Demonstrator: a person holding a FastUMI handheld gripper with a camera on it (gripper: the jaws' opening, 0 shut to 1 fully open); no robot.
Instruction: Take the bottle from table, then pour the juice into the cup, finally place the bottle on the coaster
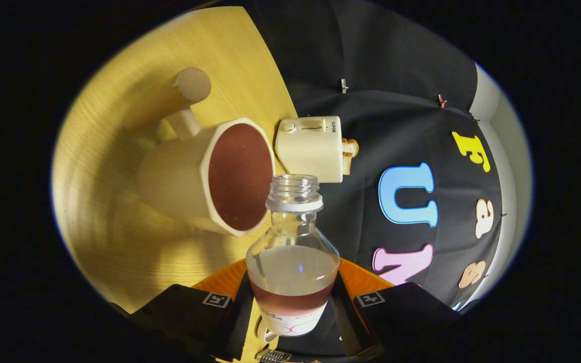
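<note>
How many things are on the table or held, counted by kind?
Bottles: 1, the uncapped juice bottle, gripped between the gripper jaws
Cups: 1, the cream cup with reddish juice inside
Toasters: 1, the cream toaster beyond the cup
Bread slices: 1, bread in the toaster
Wooden pegs: 1, peg behind the cup
Total: 5

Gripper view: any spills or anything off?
No spill visible. The hand-held gripper is shut on the uncapped bottle, its mouth beside the cup rim. The cup holds juice. Toaster beyond.
</note>
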